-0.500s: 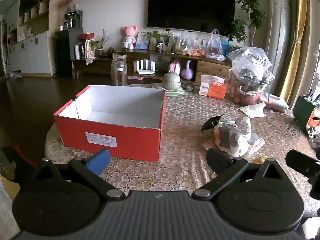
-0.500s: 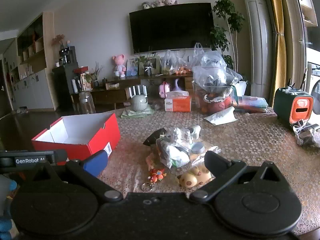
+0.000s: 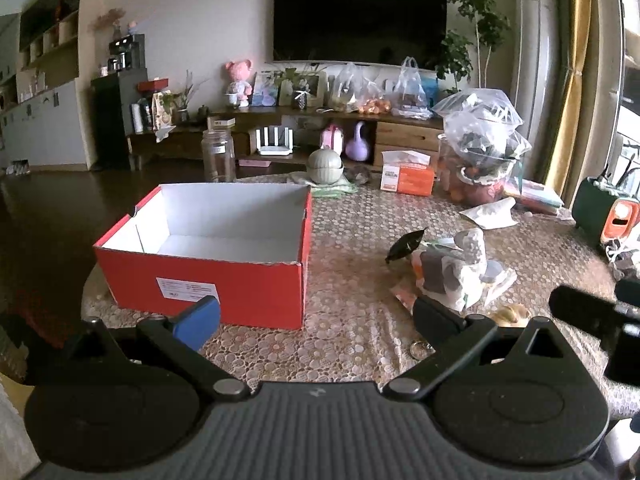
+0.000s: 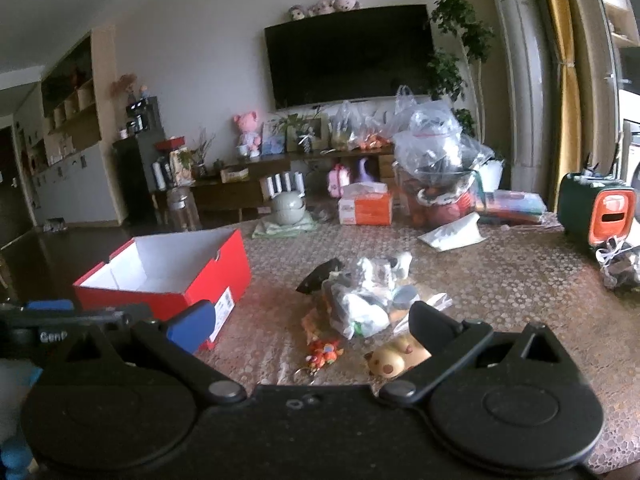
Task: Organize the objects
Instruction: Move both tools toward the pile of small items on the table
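An open red box (image 3: 224,284) with a white inside stands on the patterned table; it also shows in the right wrist view (image 4: 168,280). A pile of small objects in plastic wrap (image 3: 456,272) lies to its right, also in the right wrist view (image 4: 360,300). A tan animal toy (image 4: 396,358) and a small orange charm (image 4: 324,352) lie in front of the pile. My left gripper (image 3: 316,316) is open and empty, near the box's front right corner. My right gripper (image 4: 308,320) is open and empty, just short of the pile.
At the back of the table are a glass jar (image 3: 218,156), a green lidded pot (image 3: 326,166), an orange tissue box (image 3: 406,178) and full plastic bags (image 3: 480,152). A green and orange device (image 4: 596,212) stands at the right edge.
Both grippers have risen and moved slightly forward over the table. Both stay open and empty.
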The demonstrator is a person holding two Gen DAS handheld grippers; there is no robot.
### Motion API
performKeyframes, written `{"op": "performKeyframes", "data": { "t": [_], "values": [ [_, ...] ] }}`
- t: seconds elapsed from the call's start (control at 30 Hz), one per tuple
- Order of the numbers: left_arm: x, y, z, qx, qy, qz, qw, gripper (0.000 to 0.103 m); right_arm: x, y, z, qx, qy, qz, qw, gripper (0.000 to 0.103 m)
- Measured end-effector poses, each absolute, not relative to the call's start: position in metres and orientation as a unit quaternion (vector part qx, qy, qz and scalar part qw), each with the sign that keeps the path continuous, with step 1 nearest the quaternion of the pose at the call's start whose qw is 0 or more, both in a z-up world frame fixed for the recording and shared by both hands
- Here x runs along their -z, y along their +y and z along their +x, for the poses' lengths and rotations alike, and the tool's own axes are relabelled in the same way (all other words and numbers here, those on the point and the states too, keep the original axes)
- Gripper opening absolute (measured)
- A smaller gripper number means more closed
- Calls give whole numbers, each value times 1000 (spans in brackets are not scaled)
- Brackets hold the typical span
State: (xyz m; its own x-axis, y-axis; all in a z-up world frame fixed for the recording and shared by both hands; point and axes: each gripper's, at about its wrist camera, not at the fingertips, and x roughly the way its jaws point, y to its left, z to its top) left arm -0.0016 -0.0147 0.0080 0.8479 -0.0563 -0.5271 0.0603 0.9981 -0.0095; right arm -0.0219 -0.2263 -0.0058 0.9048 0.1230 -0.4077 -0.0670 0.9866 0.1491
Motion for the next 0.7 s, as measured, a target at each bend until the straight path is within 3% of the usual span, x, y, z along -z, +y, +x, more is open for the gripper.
{"op": "performKeyframes", "data": {
  "t": [0.7],
  "values": [
    [-3,-24,5,66,273,4,960,103,12,-219,-12,-74,217,42,973,103]
  ]
}}
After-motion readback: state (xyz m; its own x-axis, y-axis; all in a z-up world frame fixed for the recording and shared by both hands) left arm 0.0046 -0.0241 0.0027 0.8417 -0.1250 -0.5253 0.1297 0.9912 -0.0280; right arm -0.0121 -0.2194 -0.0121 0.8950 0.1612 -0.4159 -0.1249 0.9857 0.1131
